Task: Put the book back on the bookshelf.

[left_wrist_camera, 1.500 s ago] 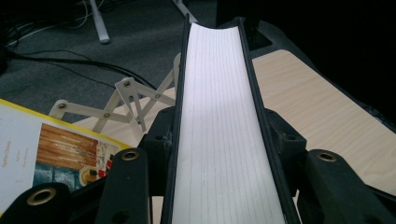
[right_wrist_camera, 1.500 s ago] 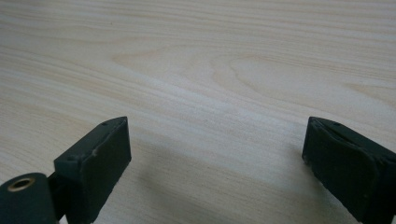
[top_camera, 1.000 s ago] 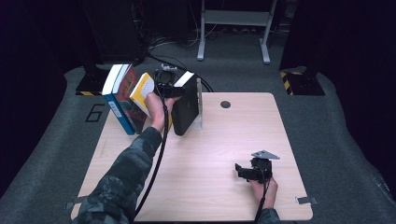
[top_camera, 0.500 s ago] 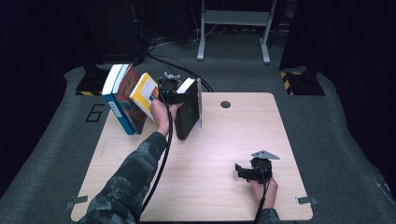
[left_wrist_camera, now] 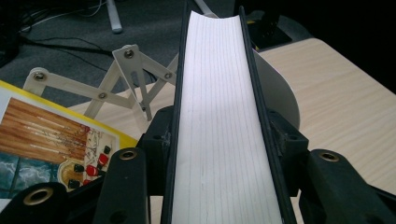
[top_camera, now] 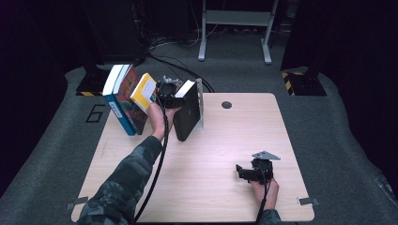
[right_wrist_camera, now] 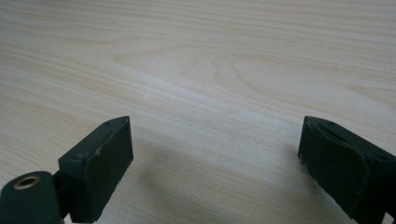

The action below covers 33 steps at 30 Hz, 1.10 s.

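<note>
Pale wooden table (top_camera: 197,154) under dark surroundings. I am clamping my left gripper (top_camera: 170,95) on the black book (top_camera: 187,115), upper centre of frame, lowering it upright against the bookend (top_camera: 201,101). Keeping it vertical. Right gripper (top_camera: 248,172) is idling, jaws wide.

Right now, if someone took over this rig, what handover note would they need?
Left gripper: shut on the black book, held upright at the bookend.
Right gripper: open, nothing between its jaws, low over the table at its near right.
Other books: leaning at the far left, a gap between them and the black book.
Done: black book gripped and upright.
Left: probably release it, then close up the row.
</note>
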Each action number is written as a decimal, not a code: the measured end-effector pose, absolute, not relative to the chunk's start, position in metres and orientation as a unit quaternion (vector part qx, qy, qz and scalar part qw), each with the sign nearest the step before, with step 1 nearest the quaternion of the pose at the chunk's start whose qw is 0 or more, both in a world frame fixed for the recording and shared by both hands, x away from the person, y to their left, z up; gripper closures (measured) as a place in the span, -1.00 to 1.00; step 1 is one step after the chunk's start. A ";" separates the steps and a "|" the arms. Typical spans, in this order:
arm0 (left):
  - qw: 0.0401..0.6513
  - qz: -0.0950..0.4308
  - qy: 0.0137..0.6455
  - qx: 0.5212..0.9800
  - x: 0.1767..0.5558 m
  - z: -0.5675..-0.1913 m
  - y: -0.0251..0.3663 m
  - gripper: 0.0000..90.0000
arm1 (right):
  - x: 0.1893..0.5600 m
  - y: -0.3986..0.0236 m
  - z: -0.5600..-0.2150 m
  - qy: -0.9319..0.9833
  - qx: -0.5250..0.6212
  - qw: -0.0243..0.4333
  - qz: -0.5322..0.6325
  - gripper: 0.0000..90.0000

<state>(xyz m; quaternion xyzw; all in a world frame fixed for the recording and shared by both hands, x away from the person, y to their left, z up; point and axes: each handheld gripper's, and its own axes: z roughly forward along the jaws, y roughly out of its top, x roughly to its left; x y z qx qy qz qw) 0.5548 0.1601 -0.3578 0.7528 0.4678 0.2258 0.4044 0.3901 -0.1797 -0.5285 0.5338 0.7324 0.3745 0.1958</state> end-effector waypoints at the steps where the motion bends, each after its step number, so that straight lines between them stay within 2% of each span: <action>1: 0.404 0.226 0.468 0.753 0.555 -0.358 0.160 0.14 | 0.390 -0.180 -0.528 0.733 0.534 0.196 0.374 -0.79; 7: 0.384 0.210 0.444 0.782 0.561 -0.346 0.159 0.05 | 0.390 -0.180 -0.528 0.733 0.533 0.195 0.374 -0.78; 15: 0.369 0.189 0.430 0.802 0.579 -0.331 0.154 -0.02 | 0.390 -0.180 -0.528 0.733 0.534 0.195 0.375 -0.78; 17: 0.367 0.197 0.427 0.802 0.582 -0.328 0.150 -0.03 | 0.390 -0.180 -0.528 0.732 0.534 0.194 0.375 -0.77; 22: 0.338 0.182 0.432 0.816 0.593 -0.333 0.142 -0.07 | 0.390 -0.180 -0.528 0.732 0.535 0.195 0.375 -0.77; 25: 0.341 0.185 0.436 0.812 0.594 -0.333 0.143 -0.03 | 0.390 -0.180 -0.528 0.731 0.535 0.194 0.376 -0.76; 27: 0.337 0.203 0.437 0.809 0.592 -0.332 0.140 0.11 | 0.390 -0.180 -0.528 0.730 0.536 0.193 0.377 -0.76; 29: 0.349 0.200 0.444 0.800 0.589 -0.333 0.140 0.17 | 0.390 -0.180 -0.528 0.730 0.536 0.193 0.378 -0.76; 33: 0.350 0.203 0.457 0.792 0.587 -0.332 0.136 0.19 | 0.390 -0.180 -0.528 0.729 0.537 0.192 0.378 -0.76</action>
